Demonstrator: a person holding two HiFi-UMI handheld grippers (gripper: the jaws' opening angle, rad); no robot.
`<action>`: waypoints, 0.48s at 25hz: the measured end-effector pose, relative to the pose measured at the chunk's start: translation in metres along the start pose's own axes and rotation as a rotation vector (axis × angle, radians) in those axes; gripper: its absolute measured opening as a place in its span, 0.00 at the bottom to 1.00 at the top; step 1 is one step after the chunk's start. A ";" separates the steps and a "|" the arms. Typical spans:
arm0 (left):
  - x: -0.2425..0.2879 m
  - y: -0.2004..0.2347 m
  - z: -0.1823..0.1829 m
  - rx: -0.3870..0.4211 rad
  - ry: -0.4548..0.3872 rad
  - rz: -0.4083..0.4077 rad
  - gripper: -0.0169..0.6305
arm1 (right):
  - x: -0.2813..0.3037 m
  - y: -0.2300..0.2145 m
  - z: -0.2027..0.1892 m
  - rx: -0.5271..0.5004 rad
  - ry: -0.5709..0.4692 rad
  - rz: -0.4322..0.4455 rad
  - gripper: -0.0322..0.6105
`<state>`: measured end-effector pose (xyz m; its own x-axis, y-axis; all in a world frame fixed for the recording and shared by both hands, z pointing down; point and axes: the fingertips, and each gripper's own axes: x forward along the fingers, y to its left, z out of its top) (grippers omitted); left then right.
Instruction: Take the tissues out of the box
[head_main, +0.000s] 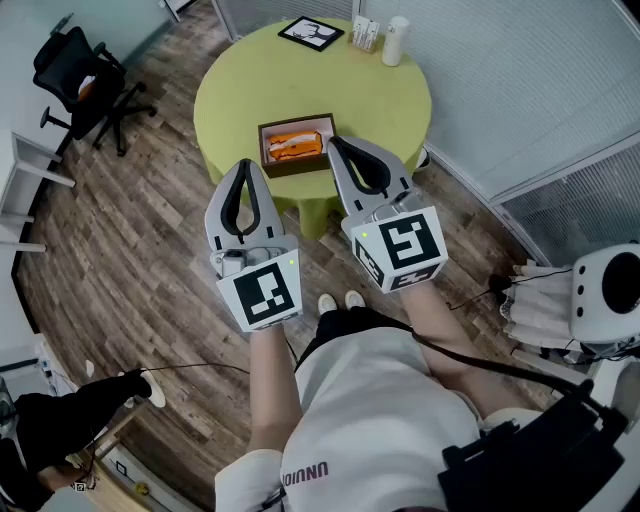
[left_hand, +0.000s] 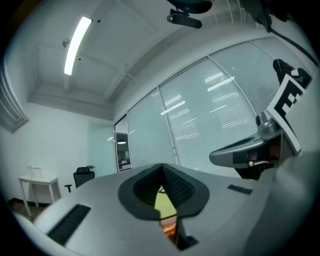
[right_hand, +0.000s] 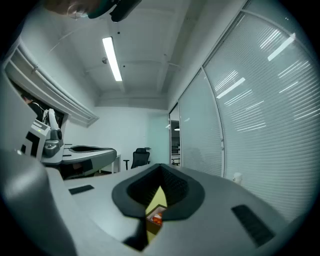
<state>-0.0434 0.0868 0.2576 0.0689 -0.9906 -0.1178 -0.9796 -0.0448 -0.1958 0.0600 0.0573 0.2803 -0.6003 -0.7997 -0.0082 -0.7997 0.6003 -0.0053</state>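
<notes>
A brown box (head_main: 297, 124) sits near the front edge of the round yellow-green table (head_main: 250, 80), with an orange tissue pack (head_main: 296, 148) inside it. My left gripper (head_main: 245, 163) hangs in the air in front of the table, shut and holding nothing. My right gripper (head_main: 334, 141) is beside it, its tips just right of the box in the head view, also shut and holding nothing. Below the meeting tips of the left gripper (left_hand: 162, 166) a sliver of table and orange pack (left_hand: 170, 229) shows. Under the shut right gripper (right_hand: 160, 166) the box with the orange pack (right_hand: 156, 218) peeks through.
At the table's far side lie a framed picture (head_main: 311, 32), a small holder (head_main: 366, 34) and a white bottle (head_main: 396, 40). A black office chair (head_main: 75, 75) stands at the left on the wood floor. White equipment (head_main: 605, 290) stands at the right, by a window wall with blinds.
</notes>
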 end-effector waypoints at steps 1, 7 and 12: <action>-0.001 0.001 0.000 -0.002 0.002 0.000 0.04 | 0.000 0.001 0.001 0.000 0.000 -0.001 0.08; -0.001 0.004 0.002 -0.004 0.003 -0.002 0.04 | 0.001 0.005 0.003 -0.002 0.002 -0.002 0.08; -0.006 0.008 0.002 -0.006 0.000 -0.004 0.04 | -0.001 0.009 0.003 -0.002 0.003 -0.008 0.08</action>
<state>-0.0508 0.0932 0.2547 0.0723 -0.9905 -0.1168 -0.9805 -0.0492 -0.1904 0.0532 0.0634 0.2773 -0.5936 -0.8047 -0.0052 -0.8047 0.5936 -0.0032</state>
